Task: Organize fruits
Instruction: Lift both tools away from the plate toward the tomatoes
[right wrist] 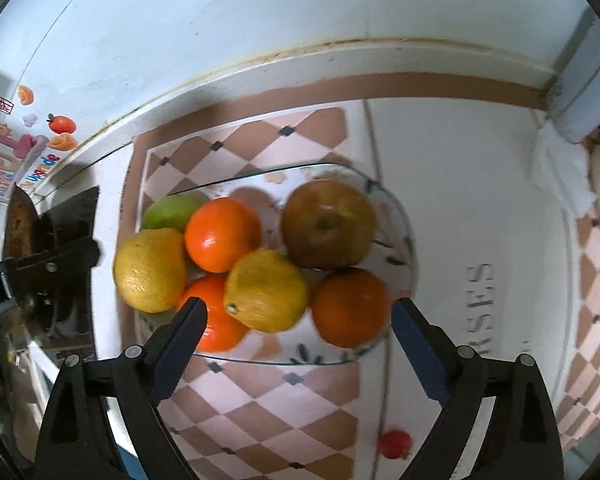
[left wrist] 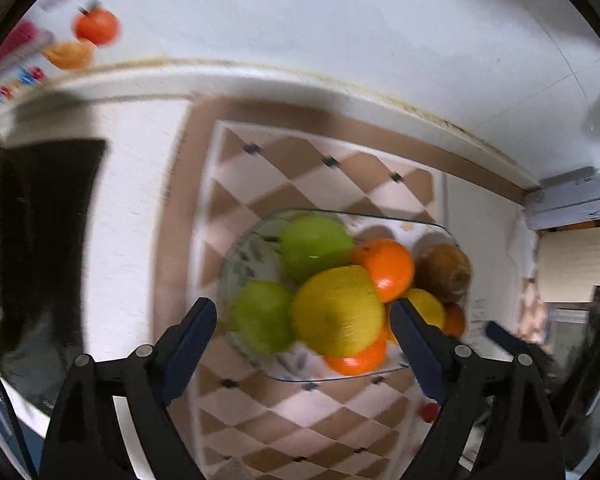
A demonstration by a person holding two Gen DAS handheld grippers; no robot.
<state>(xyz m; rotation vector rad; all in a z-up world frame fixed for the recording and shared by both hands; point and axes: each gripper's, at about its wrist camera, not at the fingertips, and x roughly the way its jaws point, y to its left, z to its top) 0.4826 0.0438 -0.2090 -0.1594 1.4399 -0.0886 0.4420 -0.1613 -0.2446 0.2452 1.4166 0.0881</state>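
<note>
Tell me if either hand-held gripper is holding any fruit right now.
Neither. The left hand-held gripper and right hand-held gripper are open above the fruit in the glass dish.

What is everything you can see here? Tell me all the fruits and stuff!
glass dish: one, clear with a leaf print, on the checked mat
green apples: two, green, left side of the dish in the left wrist view
lemons: two, yellow, middle and left of the dish
oranges: three, orange, among the lemons in the dish
brown fruit: one, brownish, far right of the dish
small red thing: one, red, on the counter outside the dish, too blurred to name
checked mat: one, brown and pale pink, under the dish
stickers: several, colourful, on the wall at left
left hand-held gripper: one, black and blue, open above the dish
right hand-held gripper: one, black and blue, open above the dish
</note>
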